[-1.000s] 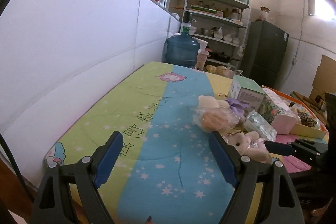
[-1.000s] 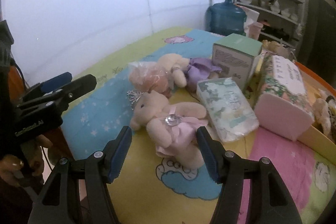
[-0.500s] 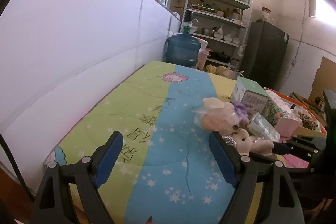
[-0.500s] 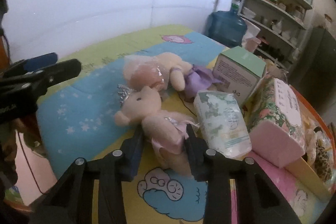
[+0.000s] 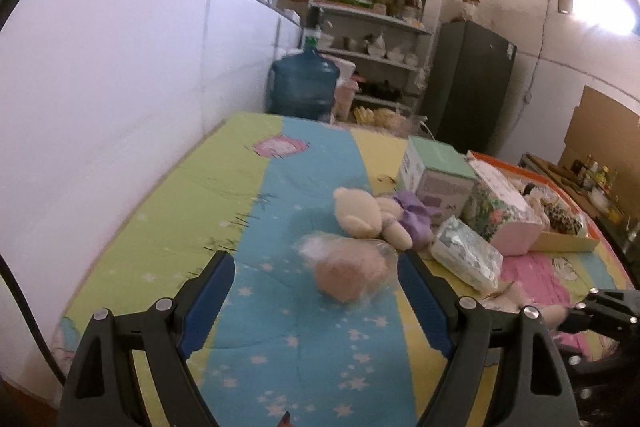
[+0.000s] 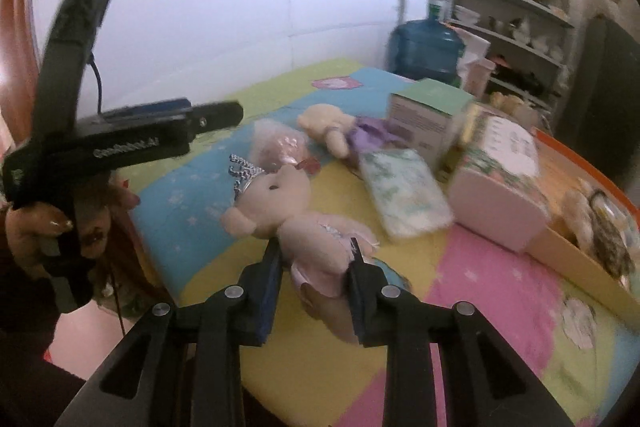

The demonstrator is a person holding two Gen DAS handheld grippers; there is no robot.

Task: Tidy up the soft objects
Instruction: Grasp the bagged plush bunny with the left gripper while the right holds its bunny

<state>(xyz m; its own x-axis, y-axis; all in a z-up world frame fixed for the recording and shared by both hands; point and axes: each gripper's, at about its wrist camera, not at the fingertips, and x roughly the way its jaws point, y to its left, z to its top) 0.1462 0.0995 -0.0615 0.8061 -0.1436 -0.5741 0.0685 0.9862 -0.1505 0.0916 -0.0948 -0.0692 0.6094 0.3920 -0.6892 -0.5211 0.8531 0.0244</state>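
Between your right gripper (image 6: 316, 283) jaws the crowned pink bear (image 6: 296, 215) sits squeezed, so lift it straight up. Your left gripper (image 5: 316, 291) is wide open, holding nothing.

The left gripper (image 5: 316, 291) hangs with its jaws wide apart above the quilt (image 5: 256, 227); a pink toy in clear wrap (image 5: 350, 277) lies between the fingertips.
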